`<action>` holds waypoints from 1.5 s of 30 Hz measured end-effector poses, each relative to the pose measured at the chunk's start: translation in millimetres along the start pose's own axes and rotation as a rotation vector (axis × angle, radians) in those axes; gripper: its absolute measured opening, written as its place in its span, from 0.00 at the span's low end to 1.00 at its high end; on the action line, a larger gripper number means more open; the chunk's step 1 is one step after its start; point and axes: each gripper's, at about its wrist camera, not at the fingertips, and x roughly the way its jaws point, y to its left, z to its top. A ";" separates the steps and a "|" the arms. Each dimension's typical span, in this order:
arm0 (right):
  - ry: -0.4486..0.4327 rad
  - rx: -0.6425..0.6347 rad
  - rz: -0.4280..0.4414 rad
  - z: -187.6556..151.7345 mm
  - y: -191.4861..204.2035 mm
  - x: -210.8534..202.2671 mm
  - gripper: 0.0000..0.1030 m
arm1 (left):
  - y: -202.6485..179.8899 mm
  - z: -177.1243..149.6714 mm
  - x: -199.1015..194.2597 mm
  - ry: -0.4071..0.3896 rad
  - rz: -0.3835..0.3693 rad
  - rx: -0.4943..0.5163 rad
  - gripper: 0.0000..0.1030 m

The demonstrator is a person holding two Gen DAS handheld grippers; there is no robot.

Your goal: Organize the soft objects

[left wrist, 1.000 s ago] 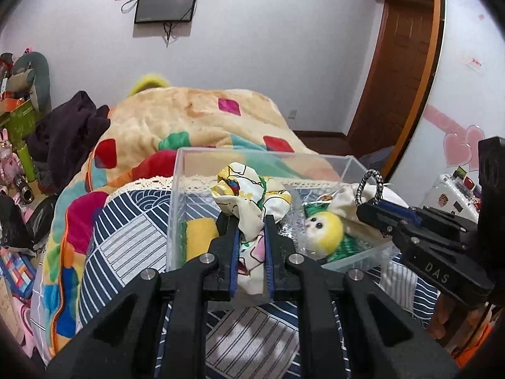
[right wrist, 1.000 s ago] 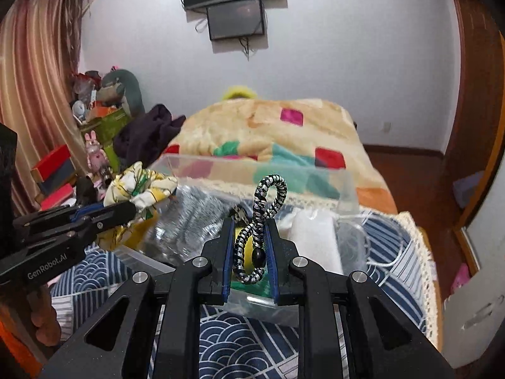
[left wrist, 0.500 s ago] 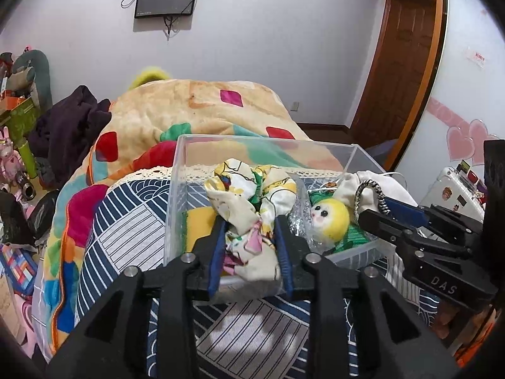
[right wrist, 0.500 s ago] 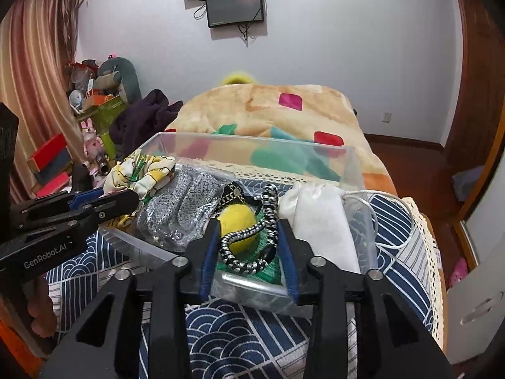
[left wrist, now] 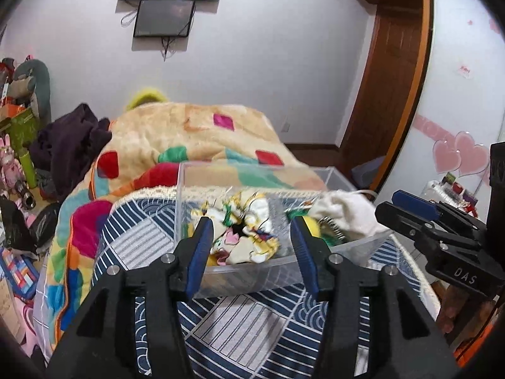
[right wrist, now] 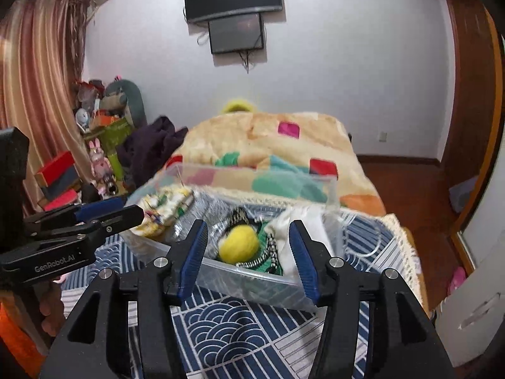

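Patchwork-coloured blanket covered the far bed, and nearer lay the blue-and-white patterned cover under our clear plastic box. Inside the box sat the printed cloth at the left, a white cloth at the right, the yellow-headed doll and a black-and-white cord between. Our left gripper and right gripper both stood wide open, holding nothing, just near the box.

Right gripper body reads "DAS"; left gripper body reads "GenRobot.AI".
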 end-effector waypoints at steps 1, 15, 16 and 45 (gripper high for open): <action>-0.014 -0.003 -0.001 1.7 0.7 -4.4 0.50 | -1.2 1.6 -4.6 -0.013 0.001 0.004 0.52; -0.261 -0.046 -0.034 19.8 21.1 -85.4 0.78 | -24.1 20.2 -106.6 -0.264 -0.007 0.064 0.73; -0.272 -0.047 -0.033 20.3 22.1 -88.2 0.80 | -26.0 20.7 -113.5 -0.279 -0.005 0.070 0.76; -0.363 -0.041 -0.065 10.4 33.0 -117.7 1.00 | -45.9 11.3 -153.5 -0.350 0.015 0.117 0.99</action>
